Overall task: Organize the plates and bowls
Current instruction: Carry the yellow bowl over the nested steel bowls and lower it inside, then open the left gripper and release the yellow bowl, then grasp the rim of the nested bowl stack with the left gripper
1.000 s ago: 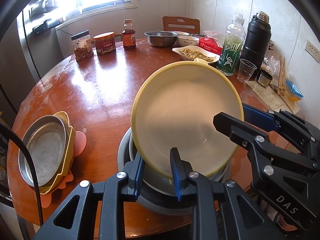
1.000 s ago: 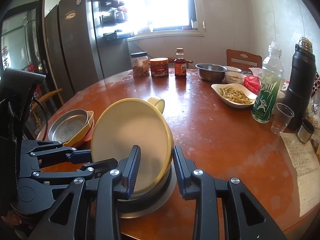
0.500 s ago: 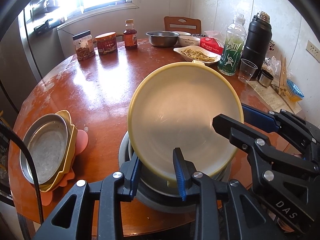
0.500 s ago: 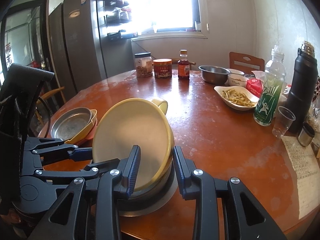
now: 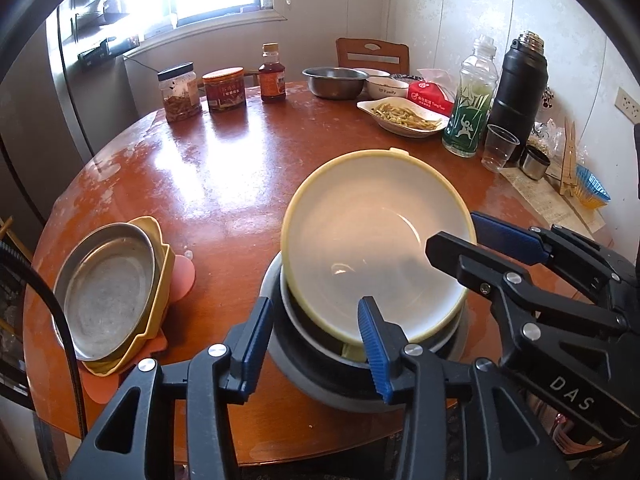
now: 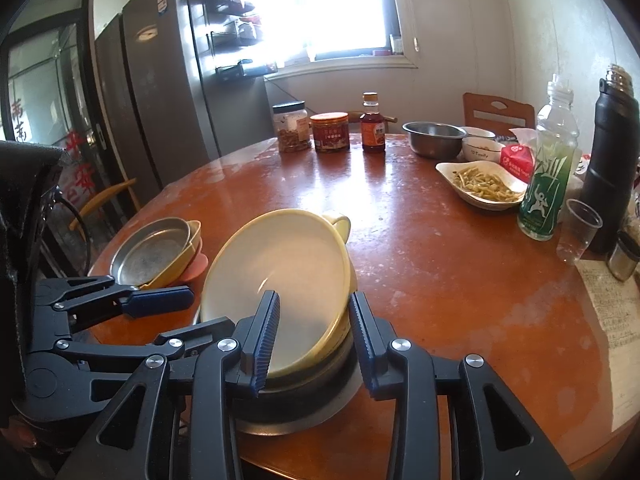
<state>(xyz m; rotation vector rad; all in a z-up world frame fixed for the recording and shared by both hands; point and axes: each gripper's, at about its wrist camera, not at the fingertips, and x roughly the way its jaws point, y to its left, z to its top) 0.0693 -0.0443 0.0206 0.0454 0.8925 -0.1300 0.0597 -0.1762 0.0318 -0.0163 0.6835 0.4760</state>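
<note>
A yellow bowl with a white inside (image 5: 376, 248) (image 6: 280, 272) lies tilted on a stack of bowls (image 5: 320, 376) (image 6: 304, 396) near the table's front edge. My left gripper (image 5: 316, 348) is open, its jaws on either side of the stack's near rim. My right gripper (image 6: 314, 332) is open around the yellow bowl's near rim, one finger inside the bowl and one outside. A metal plate (image 5: 106, 288) (image 6: 152, 250) sits on a yellow dish over a pink mat at the left.
At the back of the round wooden table (image 5: 224, 176) stand jars (image 5: 178, 92), a sauce bottle (image 5: 272, 74), a steel bowl (image 5: 334, 82) and a dish of food (image 5: 402, 116). At the right stand a green bottle (image 5: 470, 104), a black flask (image 5: 520, 88) and a plastic cup (image 5: 498, 148).
The yellow bowl has tipped down and settled lower onto the stack. My left gripper's jaws have spread apart and let go of its rim. The right gripper stays open.
</note>
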